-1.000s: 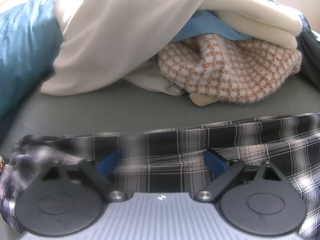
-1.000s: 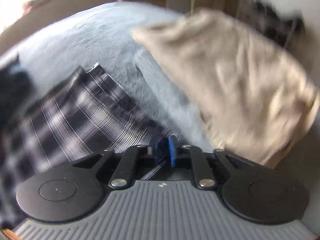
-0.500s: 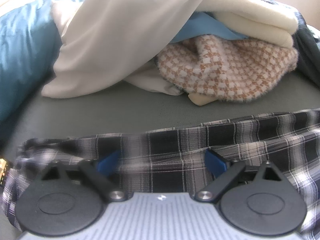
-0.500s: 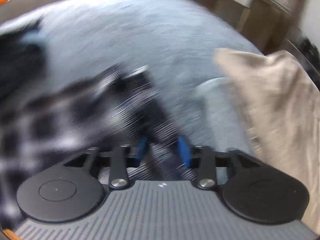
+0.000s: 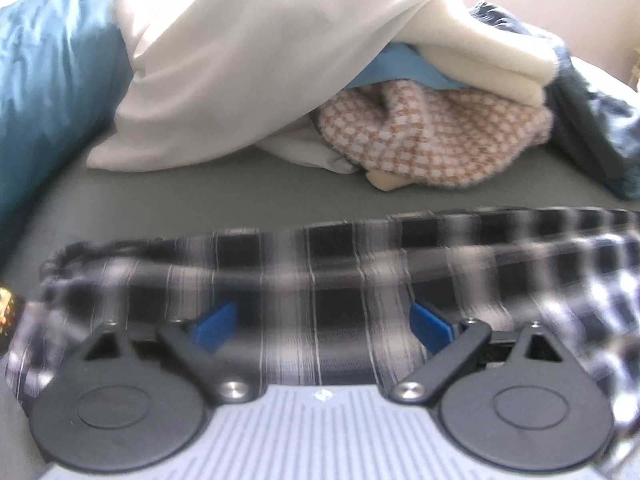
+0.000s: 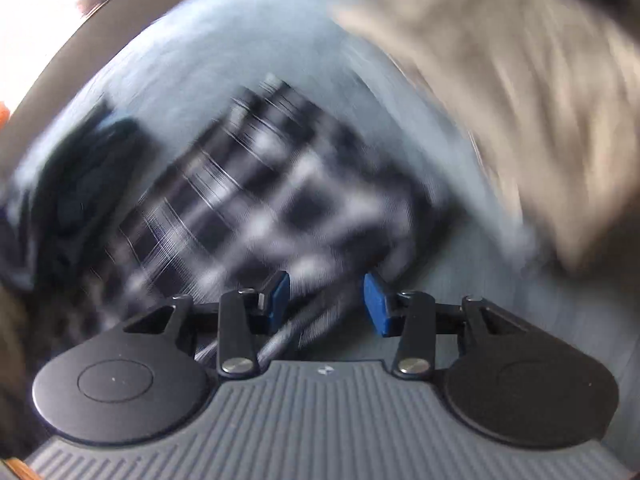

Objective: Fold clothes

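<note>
My left gripper point(image 5: 322, 326) has its blue fingers point(image 5: 214, 322) spread wide, poised over the black-and-white plaid shirt point(image 5: 320, 272), which lies flat on the grey bed point(image 5: 240, 196); whether they touch it I cannot tell. My right gripper point(image 6: 326, 300) has just been opening, and its fingers point(image 6: 376, 304) stand apart with blurred plaid cloth point(image 6: 260, 200) between them, not pinched. Beyond the shirt sits a heap: a cream garment point(image 5: 256, 64), a brown houndstooth piece point(image 5: 432, 136), and a teal duvet point(image 5: 48, 80).
</note>
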`<move>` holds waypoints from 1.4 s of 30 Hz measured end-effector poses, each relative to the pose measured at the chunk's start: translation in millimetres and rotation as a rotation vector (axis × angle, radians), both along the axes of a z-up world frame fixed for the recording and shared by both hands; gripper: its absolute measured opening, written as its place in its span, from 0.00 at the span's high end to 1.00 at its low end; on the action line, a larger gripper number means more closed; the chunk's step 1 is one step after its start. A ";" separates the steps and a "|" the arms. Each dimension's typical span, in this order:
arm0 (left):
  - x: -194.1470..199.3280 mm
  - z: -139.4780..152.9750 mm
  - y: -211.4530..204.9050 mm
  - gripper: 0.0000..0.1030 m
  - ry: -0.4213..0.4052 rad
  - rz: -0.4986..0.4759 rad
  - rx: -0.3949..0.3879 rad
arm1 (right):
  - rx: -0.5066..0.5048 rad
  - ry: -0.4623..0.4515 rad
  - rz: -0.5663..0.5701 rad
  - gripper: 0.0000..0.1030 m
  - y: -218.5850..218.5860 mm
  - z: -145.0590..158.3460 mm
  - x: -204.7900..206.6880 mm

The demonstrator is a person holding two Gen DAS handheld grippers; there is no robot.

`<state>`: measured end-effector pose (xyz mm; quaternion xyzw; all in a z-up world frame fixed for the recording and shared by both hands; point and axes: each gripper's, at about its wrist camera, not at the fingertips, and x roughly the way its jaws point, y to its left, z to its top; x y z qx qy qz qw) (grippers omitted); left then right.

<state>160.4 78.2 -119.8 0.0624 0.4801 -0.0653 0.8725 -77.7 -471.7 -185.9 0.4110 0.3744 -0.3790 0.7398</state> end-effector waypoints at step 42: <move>-122.2 9.6 177.3 0.08 0.157 0.324 -0.208 | -0.287 -0.015 0.450 0.56 163.3 40.5 33.2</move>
